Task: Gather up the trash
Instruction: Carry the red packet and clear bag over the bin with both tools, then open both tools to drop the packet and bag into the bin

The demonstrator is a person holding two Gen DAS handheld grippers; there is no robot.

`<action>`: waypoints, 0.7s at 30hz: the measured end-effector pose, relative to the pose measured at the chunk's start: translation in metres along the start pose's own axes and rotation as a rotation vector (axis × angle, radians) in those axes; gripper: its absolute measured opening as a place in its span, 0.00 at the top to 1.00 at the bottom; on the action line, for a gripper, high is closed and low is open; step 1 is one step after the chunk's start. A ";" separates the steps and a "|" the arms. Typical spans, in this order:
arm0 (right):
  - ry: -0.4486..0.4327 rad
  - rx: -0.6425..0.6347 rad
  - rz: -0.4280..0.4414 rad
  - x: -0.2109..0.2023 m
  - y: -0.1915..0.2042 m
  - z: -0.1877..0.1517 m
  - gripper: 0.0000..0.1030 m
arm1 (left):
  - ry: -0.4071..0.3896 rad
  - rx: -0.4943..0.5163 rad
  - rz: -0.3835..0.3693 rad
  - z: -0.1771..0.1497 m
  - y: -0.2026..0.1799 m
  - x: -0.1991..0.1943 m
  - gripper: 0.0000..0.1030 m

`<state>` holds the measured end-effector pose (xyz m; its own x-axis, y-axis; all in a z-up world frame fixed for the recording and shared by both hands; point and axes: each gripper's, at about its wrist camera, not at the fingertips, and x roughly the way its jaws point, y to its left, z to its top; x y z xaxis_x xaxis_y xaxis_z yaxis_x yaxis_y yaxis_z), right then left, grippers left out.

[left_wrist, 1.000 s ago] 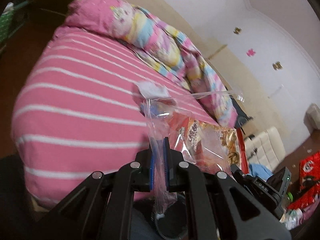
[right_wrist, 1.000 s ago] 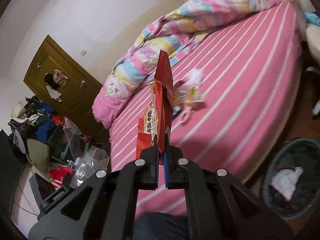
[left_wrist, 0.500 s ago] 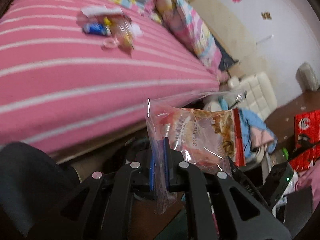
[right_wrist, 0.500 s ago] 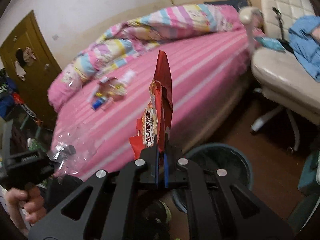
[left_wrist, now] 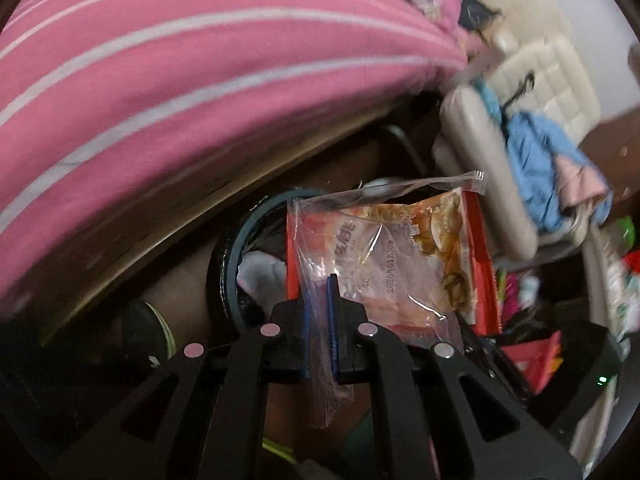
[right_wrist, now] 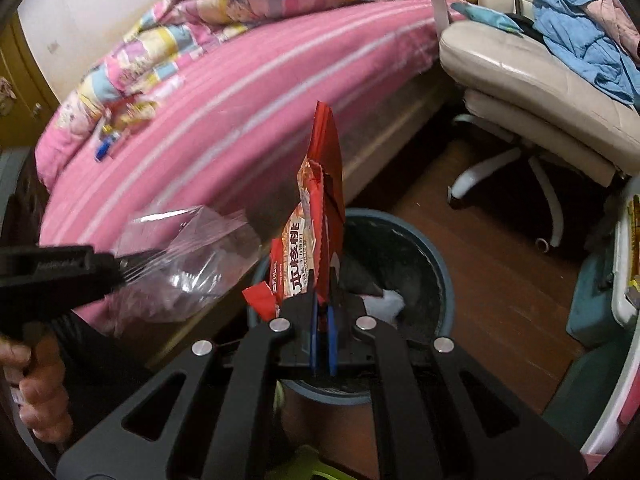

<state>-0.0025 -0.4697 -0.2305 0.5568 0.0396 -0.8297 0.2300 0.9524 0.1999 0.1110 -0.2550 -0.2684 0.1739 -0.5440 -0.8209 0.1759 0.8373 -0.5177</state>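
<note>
Trash is in both my grippers, and I judge I am at the step of dropping it into the bin. My right gripper is clenched on a red snack wrapper, which stands up above the round bin. My left gripper is clenched on a clear plastic bag. In the left view the bag hangs just in front of the red wrapper, with the bin's rim showing behind it.

I think the next move is to bring both pieces over the hole of the bin and let my fingers go loose. The bin already has white paper in it but looks like it has room.

The bin sits on the wood floor, just beside the pink striped bed. A white chair with blue clothes on it stands on the other side. Between them there is open floor, so I can come down from above. More small trash lies on the bed, well apart from the bin.
</note>
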 end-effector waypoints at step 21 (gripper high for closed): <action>0.096 0.034 -0.120 0.034 -0.027 -0.023 0.73 | 0.239 0.098 0.059 0.016 -0.005 0.130 0.84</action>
<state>-0.0088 -0.4873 -0.2760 0.4453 -0.0436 -0.8943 0.3182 0.9413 0.1126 0.1483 -0.3306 -0.3690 -0.0451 -0.4563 -0.8887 0.2672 0.8517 -0.4508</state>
